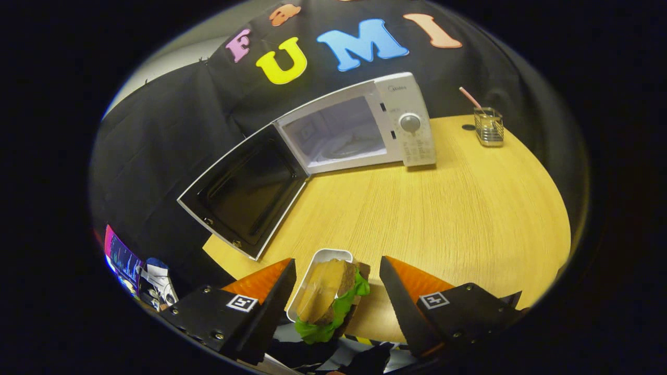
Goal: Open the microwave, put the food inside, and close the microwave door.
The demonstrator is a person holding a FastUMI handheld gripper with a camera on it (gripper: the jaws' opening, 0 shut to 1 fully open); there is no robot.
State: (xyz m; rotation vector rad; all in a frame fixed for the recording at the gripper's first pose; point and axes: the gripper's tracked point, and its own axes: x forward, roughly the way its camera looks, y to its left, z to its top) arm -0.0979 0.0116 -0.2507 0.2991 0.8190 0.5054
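Surface (pixel 443 208) of pale round wood carries a white box microwave (pixel 411 140) well beyond the hand-held gripper (pixel 337 291), its dark-lined door (pixel 245 192) already swung wide. Food, a lettuce-and-bread sandwich in a small white tray (pixel 325 299), sits between the spread orange fingers (pixel 271 291), neither clearly pressing it. Best to close squarely on the tray walls, lift level, then travel toward the cavity. Gripper angles down over the near edge.

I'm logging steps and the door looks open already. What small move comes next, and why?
Probably close the gripper on the sandwich tray: its fingers are open with the tray between them, apparently not pressing it, and the microwave door already stands open.
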